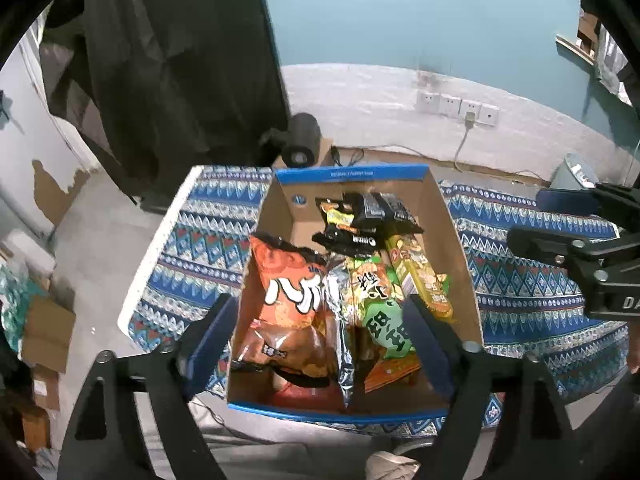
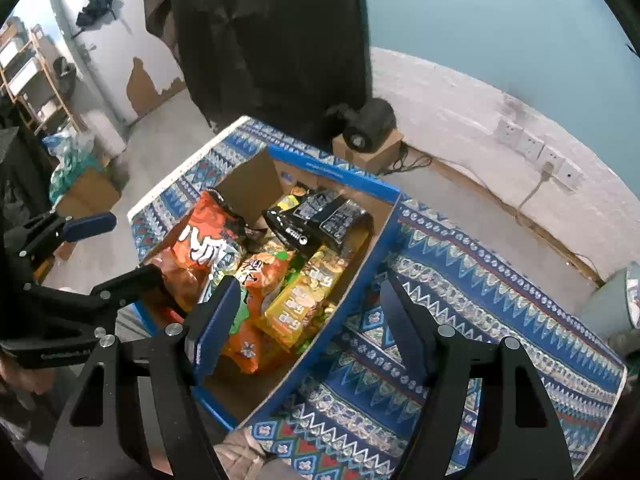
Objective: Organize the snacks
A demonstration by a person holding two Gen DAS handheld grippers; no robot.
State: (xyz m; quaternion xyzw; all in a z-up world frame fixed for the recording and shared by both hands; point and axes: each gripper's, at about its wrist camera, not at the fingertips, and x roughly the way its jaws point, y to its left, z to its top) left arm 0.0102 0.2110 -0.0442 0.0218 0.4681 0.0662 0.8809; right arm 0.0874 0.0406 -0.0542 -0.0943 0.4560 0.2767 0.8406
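A cardboard box with a blue rim (image 1: 352, 174) (image 2: 384, 216) sits on a blue patterned cloth and holds several snack packs. An orange chip bag (image 1: 292, 280) (image 2: 204, 244) lies at its left, black cookie packs (image 1: 360, 216) (image 2: 320, 216) at the far end, a yellow biscuit pack (image 1: 420, 276) (image 2: 304, 300) at the right, and a green and orange bag (image 1: 380, 308) between them. My left gripper (image 1: 320, 316) is open and empty above the box's near end. My right gripper (image 2: 310, 300) is open and empty over the box's right wall; it also shows in the left wrist view (image 1: 560, 216).
The blue patterned cloth (image 1: 520, 280) (image 2: 460, 280) covers a low table. A black cylinder on a small carton (image 1: 302, 140) (image 2: 370, 124) stands on the floor behind. Wall sockets with a plugged cable (image 1: 468, 116), a grey bin (image 1: 572, 172) and cartons at the left (image 1: 44, 332) surround it.
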